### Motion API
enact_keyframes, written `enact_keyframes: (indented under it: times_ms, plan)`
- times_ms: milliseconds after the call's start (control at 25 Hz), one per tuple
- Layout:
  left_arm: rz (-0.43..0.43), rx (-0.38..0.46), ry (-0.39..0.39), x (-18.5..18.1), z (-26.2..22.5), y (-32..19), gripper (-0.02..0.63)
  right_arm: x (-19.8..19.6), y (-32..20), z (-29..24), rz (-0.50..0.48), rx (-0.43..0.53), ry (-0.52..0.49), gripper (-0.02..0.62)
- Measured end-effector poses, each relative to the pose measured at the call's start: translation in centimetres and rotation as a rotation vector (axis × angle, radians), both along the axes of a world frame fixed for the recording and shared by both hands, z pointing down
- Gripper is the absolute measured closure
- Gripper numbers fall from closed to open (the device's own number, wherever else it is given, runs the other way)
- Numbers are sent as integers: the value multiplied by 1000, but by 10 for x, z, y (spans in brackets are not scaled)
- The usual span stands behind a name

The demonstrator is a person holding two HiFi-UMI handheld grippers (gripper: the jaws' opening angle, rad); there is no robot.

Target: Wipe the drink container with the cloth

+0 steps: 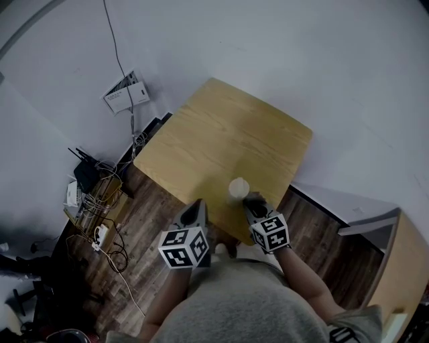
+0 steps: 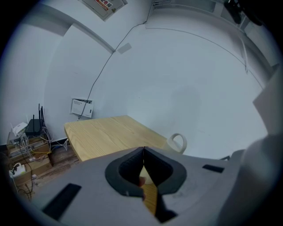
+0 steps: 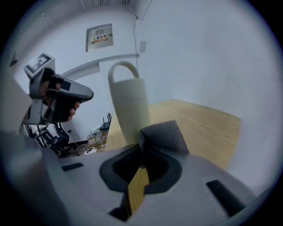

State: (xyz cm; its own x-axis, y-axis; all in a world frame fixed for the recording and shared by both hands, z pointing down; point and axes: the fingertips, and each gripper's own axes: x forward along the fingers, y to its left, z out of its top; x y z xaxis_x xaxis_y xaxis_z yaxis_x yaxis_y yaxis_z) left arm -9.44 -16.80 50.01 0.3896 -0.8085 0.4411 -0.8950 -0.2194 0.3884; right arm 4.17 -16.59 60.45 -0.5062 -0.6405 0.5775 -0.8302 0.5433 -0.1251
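Wall plate (image 3: 100, 37): is bearing a yellow label with red characters, too small to read with certainty.
Top sign (image 2: 105, 5): is showing red print, cut off by the picture's edge and not legible.
Wall box (image 1: 126, 92): is carrying lines of fine print, too blurred to read.
Left cube (image 1: 183, 246): is showing black-and-white square code patterns.
Right cube (image 1: 271, 232): is showing the same kind of patterns.
Readable words or numbers: none are coming through clearly.

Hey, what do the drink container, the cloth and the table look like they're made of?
Drink container: matte cream, smooth, no glare; likely coated metal or plastic, can't tell which. Cloth: grey textile with a visible coarse weave. Table: light wood or wood-look laminate, showing grain lines.
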Motion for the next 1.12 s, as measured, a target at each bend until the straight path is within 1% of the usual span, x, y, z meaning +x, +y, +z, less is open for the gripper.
enact_keyframes:
  times_ms: [480,680,880,1120]
  plan:
    - [-3,2,-1,-4,-2,2,603,-3,7,34,-17,-61,74,586]
    - [7,3,-3,-2,-1,5,603,0,12,40,-4,-78,94,586]
    - [9,-3,-5,-3,3,9,603,-1,20,25,-4,-61,71,586]
    - [8,-2,-1,-4,3,14,603,-1,35,-15,-29,-28,16,586]
